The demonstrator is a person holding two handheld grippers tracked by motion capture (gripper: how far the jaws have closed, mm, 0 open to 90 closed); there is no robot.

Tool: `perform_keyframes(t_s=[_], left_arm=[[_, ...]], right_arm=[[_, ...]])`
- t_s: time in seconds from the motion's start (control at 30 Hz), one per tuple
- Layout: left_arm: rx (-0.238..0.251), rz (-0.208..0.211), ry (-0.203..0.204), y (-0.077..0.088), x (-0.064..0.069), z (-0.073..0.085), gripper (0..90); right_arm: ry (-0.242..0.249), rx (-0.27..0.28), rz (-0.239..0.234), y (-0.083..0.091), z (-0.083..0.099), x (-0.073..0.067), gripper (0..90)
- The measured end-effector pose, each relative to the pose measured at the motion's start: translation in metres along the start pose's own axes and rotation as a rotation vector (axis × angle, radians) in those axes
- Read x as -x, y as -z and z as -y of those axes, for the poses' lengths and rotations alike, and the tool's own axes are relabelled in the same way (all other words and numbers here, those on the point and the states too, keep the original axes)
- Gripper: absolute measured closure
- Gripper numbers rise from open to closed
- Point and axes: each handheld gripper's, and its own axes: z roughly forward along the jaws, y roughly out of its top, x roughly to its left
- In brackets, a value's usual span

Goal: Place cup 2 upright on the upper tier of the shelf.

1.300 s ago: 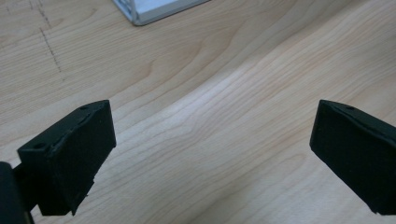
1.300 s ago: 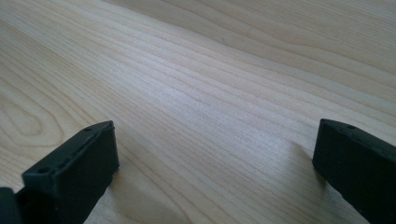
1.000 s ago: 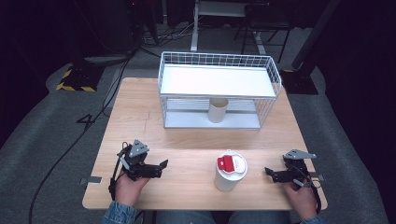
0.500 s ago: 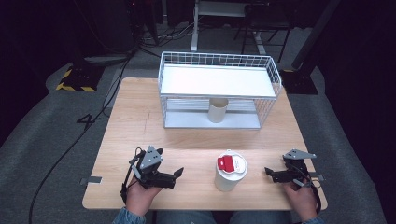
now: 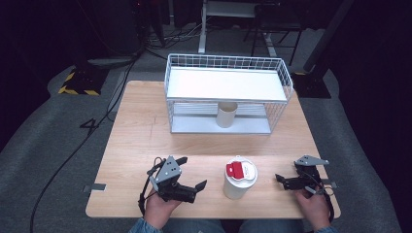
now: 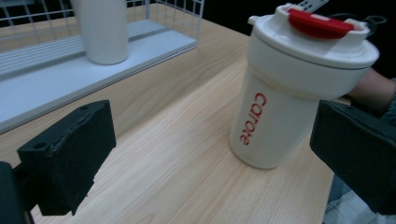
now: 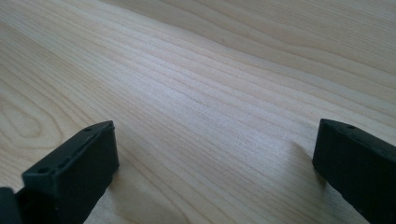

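Currently the left gripper (image 5: 193, 178) is aiming right at the upright tumbler (image 5: 239, 177) standing near-centre on the surface (image 5: 131, 145), jaws gaping wide, holding nothing; the right gripper (image 5: 284, 180), also wide and unloaded, is resting slightly farther off.

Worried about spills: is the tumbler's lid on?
On. The white lid with red flap caps the upright tumbler, seated evenly all round.

White tumbler (image 6: 275, 107), red lid flap (image 6: 319, 24), red lettering (image 6: 253, 118).
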Motion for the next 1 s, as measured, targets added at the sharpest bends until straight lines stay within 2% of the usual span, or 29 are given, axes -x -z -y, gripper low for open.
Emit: perform_keyframes(t_s=[0.07, 0.1, 0.2, 0.33, 0.57, 0.77, 0.87, 1.0], left_arm=[[0.002, 0.039, -0.029, -0.007, 0.005, 0.002, 0.8], [0.006, 0.056, -0.03, -0.01, 0.007, 0.003, 0.6], [0.03, 0.1, -0.024, -0.017, 0.012, 0.004, 0.0], [0.049, 0.131, -0.008, -0.024, 0.015, 0.006, 0.1], [0.068, 0.15, -0.016, -0.036, 0.023, 0.008, 0.0], [0.039, 0.173, -0.017, -0.054, 0.029, 0.011, 0.0], [0.047, 0.175, 0.0, -0.06, 0.03, 0.013, 0.0], [0.045, 0.178, -0.003, -0.068, 0.033, 0.014, 0.0]], right_arm=[[0.0, 0.0, 0.0, 0.0, 0.0, 0.0, 0.3], [0.0, 0.0, 0.0, 0.0, 0.0, 0.0, 0.3], [0.0, 0.0, 0.0, 0.0, 0.0, 0.0, 0.3], [0.0, 0.0, 0.0, 0.0, 0.0, 0.0, 0.3], [0.0, 0.0, 0.0, 0.0, 0.0, 0.0, 0.3], [0.0, 0.0, 0.0, 0.0, 0.0, 0.0, 0.3], [0.001, 0.0, 0.0, 0.0, 0.0, 0.0, 0.3], [0.0, 0.0, 0.0, 0.0, 0.0, 0.0, 0.3]])
